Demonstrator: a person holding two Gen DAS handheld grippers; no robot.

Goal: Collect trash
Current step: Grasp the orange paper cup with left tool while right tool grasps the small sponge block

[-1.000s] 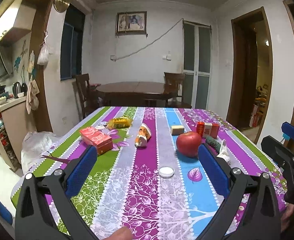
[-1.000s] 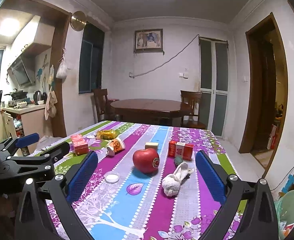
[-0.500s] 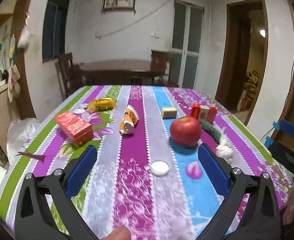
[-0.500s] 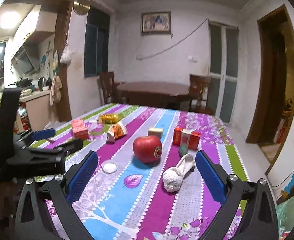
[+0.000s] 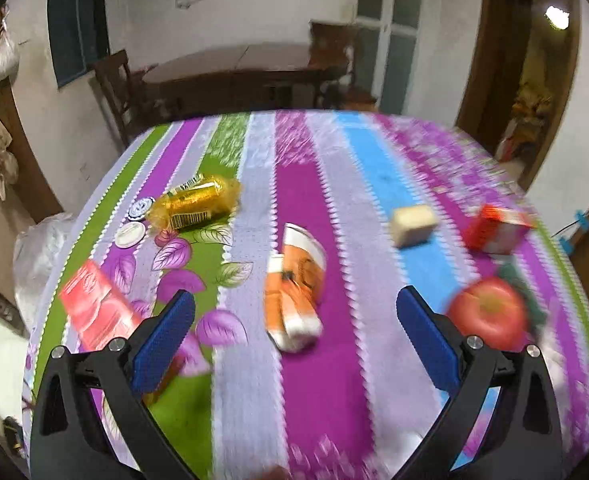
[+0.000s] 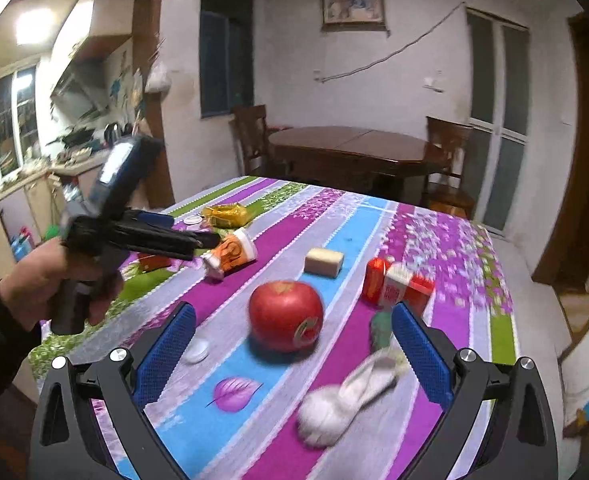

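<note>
A crushed orange-and-white paper cup (image 5: 294, 292) lies on the striped tablecloth (image 5: 326, 380), just ahead of my open, empty left gripper (image 5: 294, 320). It also shows in the right wrist view (image 6: 230, 254), with the left gripper (image 6: 198, 240) beside it. A yellow wrapper (image 5: 198, 200) and two white lids (image 5: 130, 234) lie far left. A crumpled white tissue (image 6: 342, 396) lies between the fingers of my open, empty right gripper (image 6: 292, 338).
A red apple (image 6: 286, 314), a beige block (image 6: 323, 262), a red-and-white carton (image 6: 398, 286), a red box (image 5: 94, 308) and a white cap (image 6: 198, 350) sit on the table. A wooden table with chairs (image 6: 354, 152) stands beyond. A plastic bag (image 5: 38, 252) hangs left.
My left gripper has moved forward over the table and tilted down, so the crushed cup now lies just ahead of its fingers. The right gripper has moved slightly closer to the apple and tissue.
</note>
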